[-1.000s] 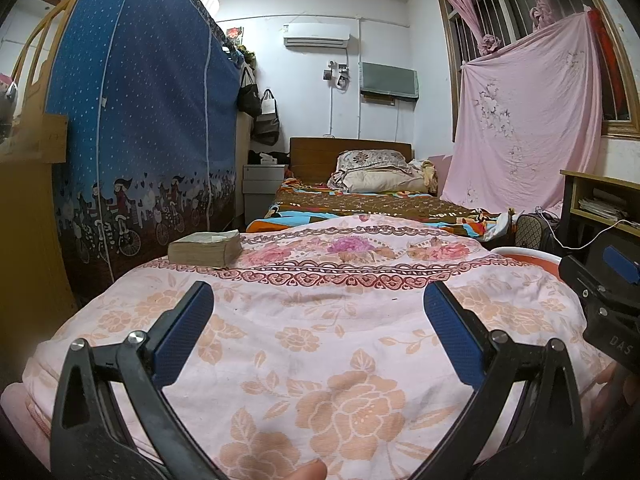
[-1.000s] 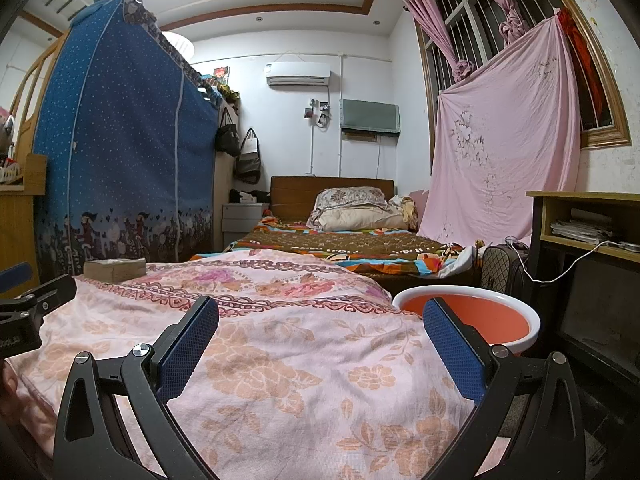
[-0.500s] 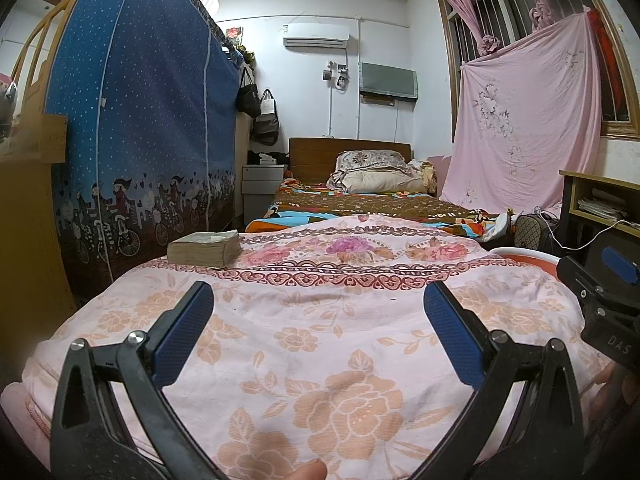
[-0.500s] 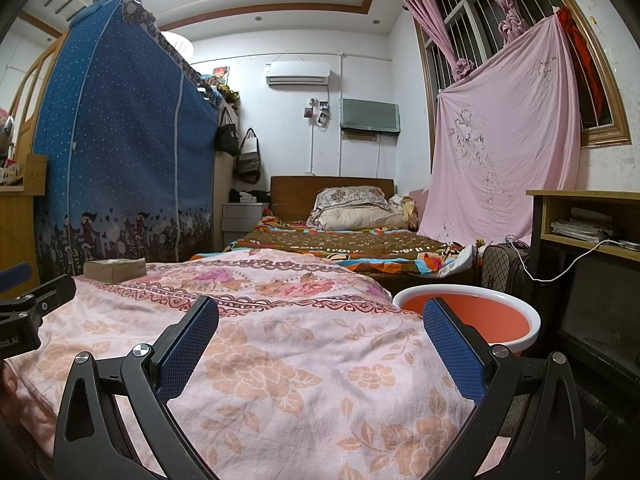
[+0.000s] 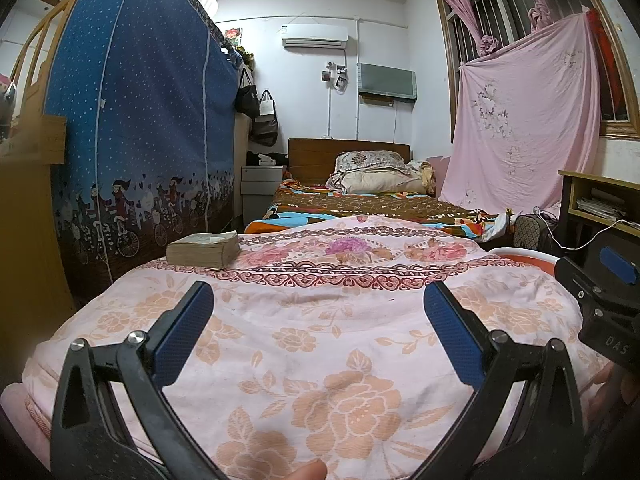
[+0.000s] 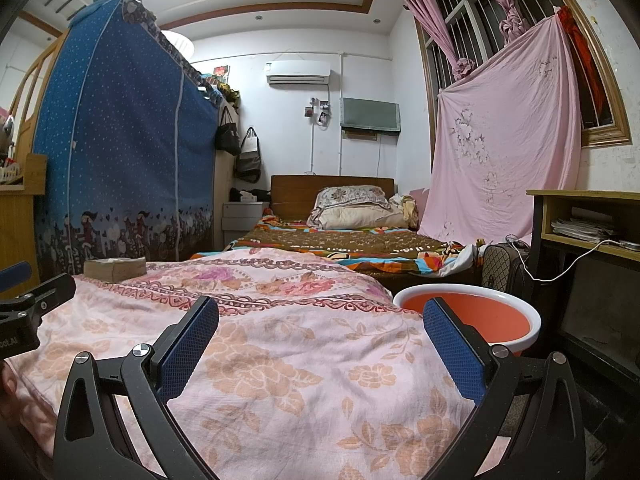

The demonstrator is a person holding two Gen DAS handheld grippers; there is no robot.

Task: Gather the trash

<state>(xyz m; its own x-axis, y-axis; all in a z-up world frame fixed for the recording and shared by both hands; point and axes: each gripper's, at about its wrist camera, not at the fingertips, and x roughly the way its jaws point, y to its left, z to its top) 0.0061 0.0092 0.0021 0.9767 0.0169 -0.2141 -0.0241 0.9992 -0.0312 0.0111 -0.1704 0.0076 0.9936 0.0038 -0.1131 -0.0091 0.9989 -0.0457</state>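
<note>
My left gripper (image 5: 318, 304) is open and empty, low over a pink floral quilt (image 5: 320, 344) on a bed. My right gripper (image 6: 320, 318) is also open and empty over the same quilt (image 6: 280, 368), to the right of the left one. A tan stack of paper, like a thick worn book (image 5: 203, 249), lies at the quilt's far left; it also shows in the right wrist view (image 6: 115, 269). An orange basin with a white rim (image 6: 468, 314) stands on the floor just right of the bed. No clear piece of trash shows on the quilt.
A blue fabric wardrobe (image 5: 132, 132) stands to the left. A second bed with a brown cover and pillows (image 5: 360, 200) lies beyond. A wooden desk with papers and a white cable (image 6: 584, 224) is on the right, with a dark bag (image 6: 502, 270) beside it.
</note>
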